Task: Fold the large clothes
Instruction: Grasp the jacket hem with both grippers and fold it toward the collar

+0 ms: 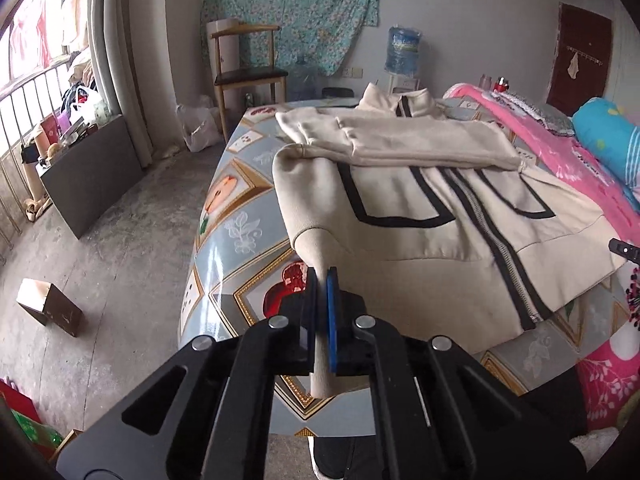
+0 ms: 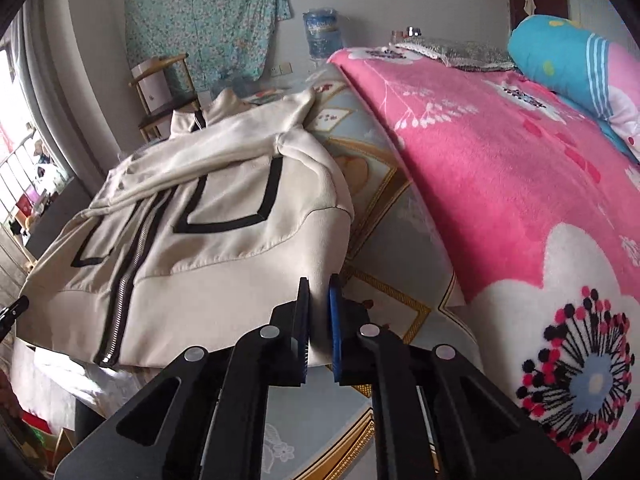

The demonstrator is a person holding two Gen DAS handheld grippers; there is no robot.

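A cream zip jacket (image 1: 400, 208) with black stripes lies front up on the patterned bed cover (image 1: 236, 208), both sleeves folded across its chest. My left gripper (image 1: 321, 276) is shut on the jacket's near left hem corner and holds it a little above the bed. The jacket also shows in the right wrist view (image 2: 208, 240). My right gripper (image 2: 319, 286) is shut on its near right hem corner, also lifted. The right gripper's tip (image 1: 624, 249) shows at the right edge of the left wrist view.
A pink flowered blanket (image 2: 500, 184) and a blue pillow (image 2: 560, 56) lie right of the jacket. A wooden chair (image 1: 244, 68) and a water bottle (image 1: 403, 50) stand by the far wall. A dark cabinet (image 1: 86, 176) and a small box (image 1: 48, 306) are on the floor at left.
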